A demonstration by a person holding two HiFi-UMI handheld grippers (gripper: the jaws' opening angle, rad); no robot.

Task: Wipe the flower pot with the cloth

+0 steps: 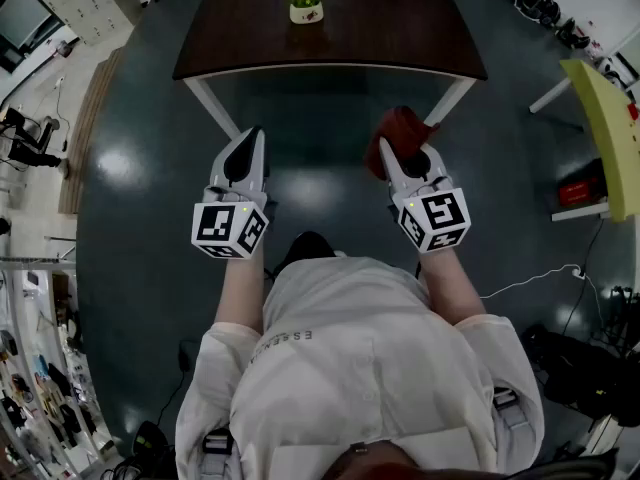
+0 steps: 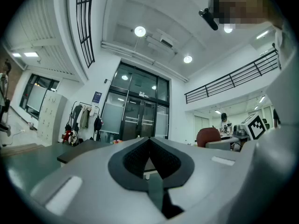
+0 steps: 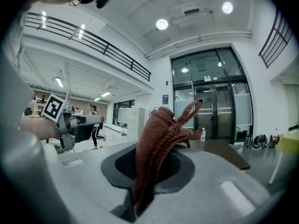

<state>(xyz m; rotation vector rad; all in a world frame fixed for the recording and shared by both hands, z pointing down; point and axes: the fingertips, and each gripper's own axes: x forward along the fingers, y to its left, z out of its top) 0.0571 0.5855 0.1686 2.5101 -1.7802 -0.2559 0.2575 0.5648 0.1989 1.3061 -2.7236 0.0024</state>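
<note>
In the head view the flower pot (image 1: 305, 12) stands upright near the far edge of a dark table (image 1: 400, 38), well apart from both grippers, which are held out over the floor short of the table's near edge. It lies straight ahead and between them. It sits a little nearer the left gripper's (image 1: 250, 136) line, so the right gripper (image 1: 398, 156), which carries the cloth (image 1: 395, 128), will probably have to reach forward and slightly inward to meet it. The pot is small and pale, with a cluster of pink and red flowers and green leaves rising from it. Its long axis is vertical, so a wipe would likely run around its side. In the left gripper view the jaws are clenched together with nothing between them. The table edge shows beyond them, but the pot is too small there to pick out with certainty. In the right gripper view the jaws are clamped on the rust-red knitted cloth (image 3: 161, 139), which bunches up and fans out past the tips. The table top (image 3: 224, 150) lies beyond, and the cloth likely hides the pot.
</note>
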